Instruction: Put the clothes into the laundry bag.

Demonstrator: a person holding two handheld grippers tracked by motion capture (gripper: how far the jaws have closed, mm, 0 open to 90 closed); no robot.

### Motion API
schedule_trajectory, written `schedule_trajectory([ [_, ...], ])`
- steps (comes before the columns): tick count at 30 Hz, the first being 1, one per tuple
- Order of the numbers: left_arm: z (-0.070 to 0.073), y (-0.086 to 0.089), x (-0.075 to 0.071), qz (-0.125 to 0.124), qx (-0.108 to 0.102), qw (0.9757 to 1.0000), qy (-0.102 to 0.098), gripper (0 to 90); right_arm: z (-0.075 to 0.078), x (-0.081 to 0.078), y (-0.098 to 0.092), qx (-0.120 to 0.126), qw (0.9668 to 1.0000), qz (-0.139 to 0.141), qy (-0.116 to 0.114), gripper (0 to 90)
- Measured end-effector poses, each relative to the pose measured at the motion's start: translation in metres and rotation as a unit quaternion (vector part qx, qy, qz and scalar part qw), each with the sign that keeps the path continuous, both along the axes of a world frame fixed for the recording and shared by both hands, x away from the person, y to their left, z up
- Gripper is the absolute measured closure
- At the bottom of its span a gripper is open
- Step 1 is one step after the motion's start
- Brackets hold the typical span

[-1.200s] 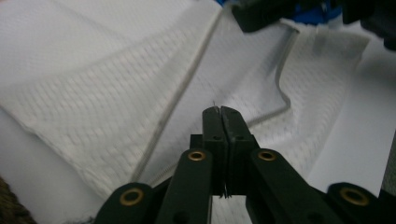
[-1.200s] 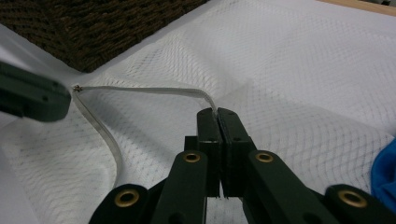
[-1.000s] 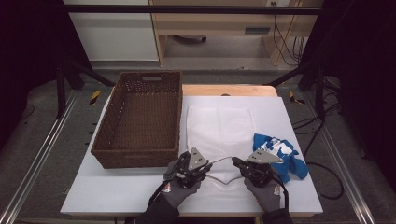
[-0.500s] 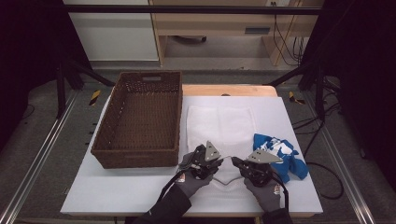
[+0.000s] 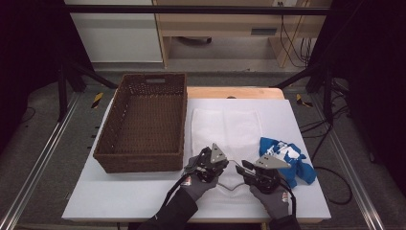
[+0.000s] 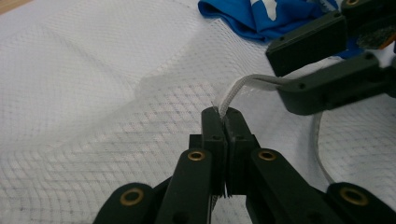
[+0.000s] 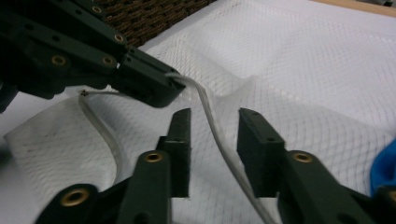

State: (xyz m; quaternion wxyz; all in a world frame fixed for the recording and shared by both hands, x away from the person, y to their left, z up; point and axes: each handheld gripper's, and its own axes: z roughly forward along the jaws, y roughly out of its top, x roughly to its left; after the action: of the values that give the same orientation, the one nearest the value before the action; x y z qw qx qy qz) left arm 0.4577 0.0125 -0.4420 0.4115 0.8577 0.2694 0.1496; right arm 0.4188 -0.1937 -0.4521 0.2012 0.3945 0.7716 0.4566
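Observation:
A white mesh bag (image 5: 225, 124) lies flat on the table, and its white drawstring cord (image 5: 232, 162) rises off its near edge. My left gripper (image 5: 221, 163) is shut on that cord, which sticks up from the closed tips (image 6: 227, 122) and bends right. My right gripper (image 5: 241, 167) faces it a short way off, open. The cord (image 7: 205, 102) runs between the right gripper's (image 7: 214, 123) spread jaws without being pinched. A loop of slack cord (image 7: 105, 135) lies on the mesh (image 7: 303, 60).
A brown wicker basket (image 5: 143, 122) stands left of the bag, close to my left hand. A crumpled blue cloth (image 5: 292, 155) lies right of the bag beside my right gripper. The white table (image 5: 124, 191) has bare surface at its near left.
My left gripper has moved right and slightly away from me, closing in on the right gripper. The right gripper has stayed in place.

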Motion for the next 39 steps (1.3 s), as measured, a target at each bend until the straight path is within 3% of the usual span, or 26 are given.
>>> schedule_trajectory([
  [5,0.002,0.002,0.0,0.001,-0.008,1.0,0.0,88.7,-0.002,-0.016,-0.012,0.01,0.9999,0.003,0.003,69.5],
  [9,0.006,0.004,0.0,0.005,-0.028,0.9996,-0.001,88.8,-0.02,-0.031,-0.019,0.002,0.9993,0.006,0.037,79.8],
  [13,0.011,0.006,0.0,0.007,-0.039,0.9992,-0.002,88.9,-0.032,-0.033,-0.019,-0.02,0.9983,0.007,0.055,81.7],
  [15,0.018,0.007,-0.003,0.003,-0.047,0.9988,-0.013,88.8,-0.038,-0.033,-0.018,-0.035,0.9975,0.003,0.062,82.1],
  [21,0.029,0.006,-0.007,0.0,-0.065,0.9977,-0.023,88.9,-0.039,-0.032,-0.018,-0.03,0.9978,0.005,0.06,82.0],
  [26,0.03,0.004,-0.008,-0.002,-0.06,0.9978,-0.027,88.9,-0.037,-0.033,-0.017,-0.031,0.9974,0.006,0.064,80.5],
  [33,0.019,0.005,-0.005,0.002,-0.057,0.9983,-0.014,88.8,-0.007,-0.035,-0.026,0.008,0.9999,-0.007,0.012,71.4],
  [39,0.017,0.006,-0.005,0.004,-0.057,0.9983,-0.014,88.8,0.023,-0.027,-0.048,0.015,0.9972,-0.064,-0.036,47.9],
])
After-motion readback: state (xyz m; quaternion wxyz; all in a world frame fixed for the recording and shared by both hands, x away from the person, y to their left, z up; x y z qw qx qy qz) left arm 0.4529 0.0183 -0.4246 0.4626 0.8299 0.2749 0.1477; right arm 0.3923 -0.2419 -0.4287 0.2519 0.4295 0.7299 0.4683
